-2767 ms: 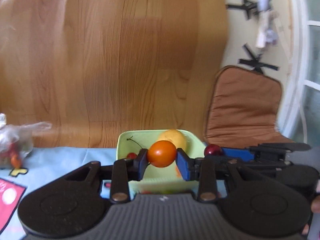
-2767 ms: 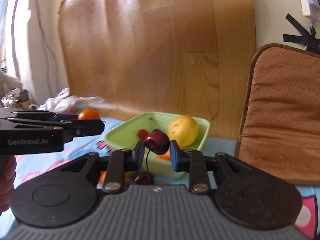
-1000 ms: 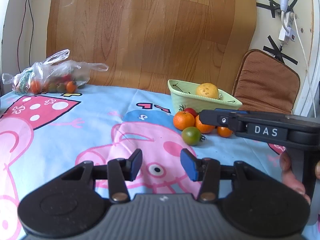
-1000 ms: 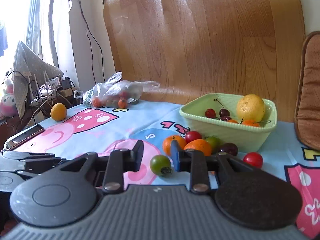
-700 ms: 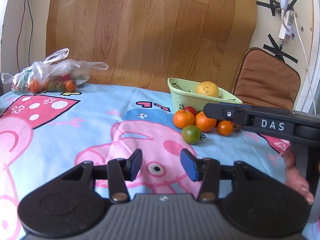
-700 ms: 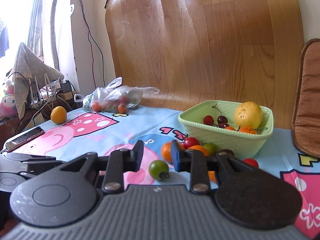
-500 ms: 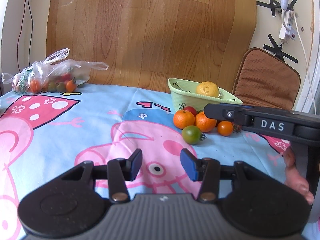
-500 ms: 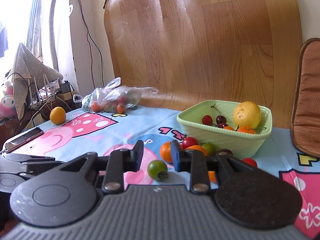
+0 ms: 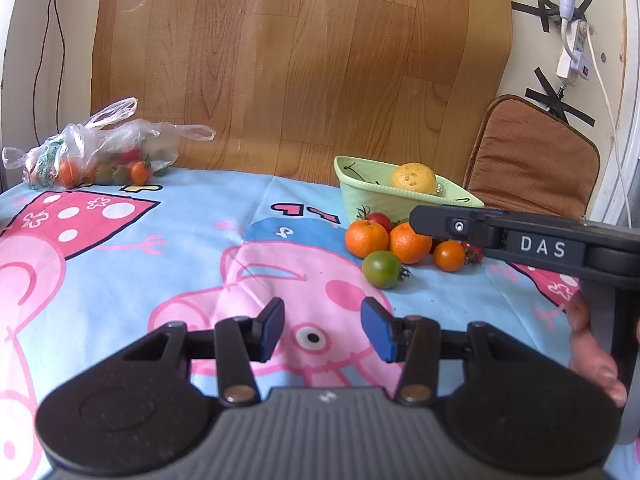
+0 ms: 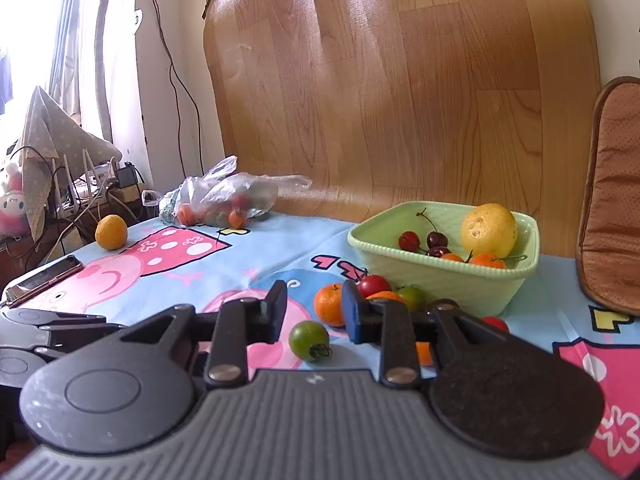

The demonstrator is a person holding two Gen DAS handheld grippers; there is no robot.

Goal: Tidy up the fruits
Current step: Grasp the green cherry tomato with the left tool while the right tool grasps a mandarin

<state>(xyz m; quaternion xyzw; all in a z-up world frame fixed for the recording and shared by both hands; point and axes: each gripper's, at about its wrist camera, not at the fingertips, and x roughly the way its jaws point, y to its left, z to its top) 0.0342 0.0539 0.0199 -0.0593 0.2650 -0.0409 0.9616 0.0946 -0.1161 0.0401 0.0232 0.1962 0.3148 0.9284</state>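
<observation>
A pale green bowl (image 10: pixel 440 286) stands at the back of the table with a yellow citrus (image 10: pixel 488 230), cherries (image 10: pixel 436 240) and small orange fruits inside. In front of it lie two oranges (image 9: pixel 366 239), a green tomato (image 9: pixel 382 269), a small orange tomato (image 9: pixel 449 256) and red tomatoes (image 10: pixel 374 285). My left gripper (image 9: pixel 322 330) hovers open over the pink pig print, well short of the fruit, with nothing between its blue pads. My right gripper (image 10: pixel 314 312) is open by a narrow gap and holds nothing. The green tomato (image 10: pixel 308 340) lies on the cloth beyond that gap.
A clear plastic bag of tomatoes (image 9: pixel 100 156) lies at the back left. A lone orange fruit (image 10: pixel 111 232) and a phone (image 10: pixel 44 276) sit near the left table edge. A brown cushion (image 9: pixel 532 160) leans at the right, and a wooden board stands behind the table.
Earlier my left gripper held an orange tomato and my right a cherry over the bowl. Both are now empty and drawn back. Over the last second almost nothing moves.
</observation>
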